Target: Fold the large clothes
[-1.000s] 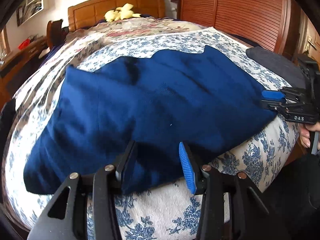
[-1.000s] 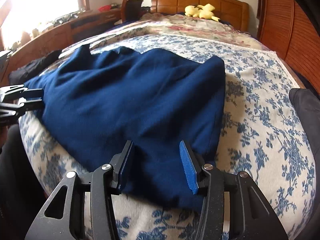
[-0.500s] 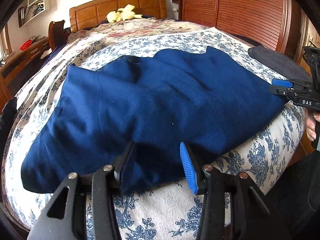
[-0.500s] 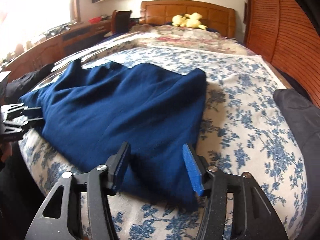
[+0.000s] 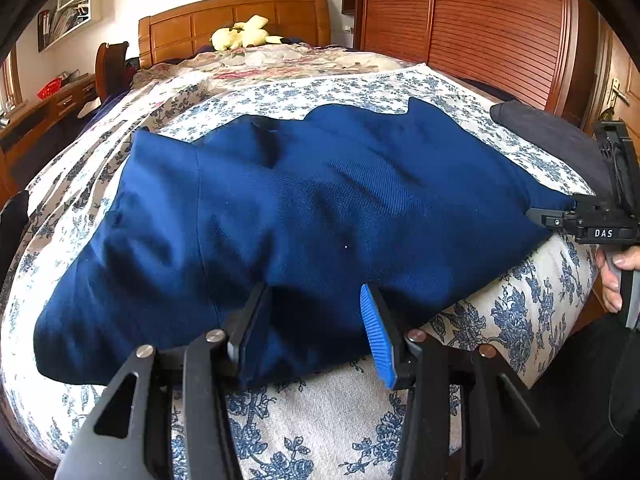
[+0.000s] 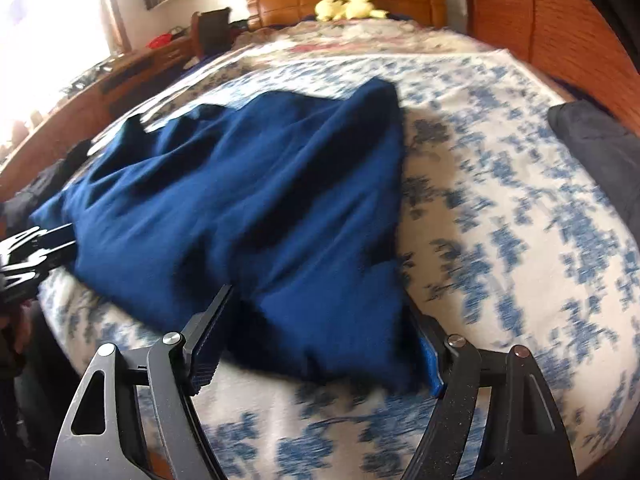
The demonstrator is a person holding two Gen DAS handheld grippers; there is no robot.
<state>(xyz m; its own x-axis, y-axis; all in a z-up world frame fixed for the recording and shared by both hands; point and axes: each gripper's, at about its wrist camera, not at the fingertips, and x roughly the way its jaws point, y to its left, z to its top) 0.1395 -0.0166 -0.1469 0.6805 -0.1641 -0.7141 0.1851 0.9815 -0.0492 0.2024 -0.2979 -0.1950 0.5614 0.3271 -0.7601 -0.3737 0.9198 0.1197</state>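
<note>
A large dark blue garment lies spread across the foot of the bed, also in the right wrist view. My left gripper is open, its fingers straddling the garment's near hem without closing on it. My right gripper is open wide around the garment's near right corner, which bulges up between the fingers. The right gripper also shows at the right edge of the left wrist view, at the garment's right tip. The left gripper shows at the left edge of the right wrist view.
The bed has a white and blue floral cover. A dark grey folded item lies at the bed's right side, also in the right wrist view. A yellow plush toy sits by the wooden headboard. A wooden wardrobe stands on the right.
My right gripper has opened wider and pushed forward around the garment's right corner; that view is now blurred by motion. The left gripper has stayed open at the near hem.
</note>
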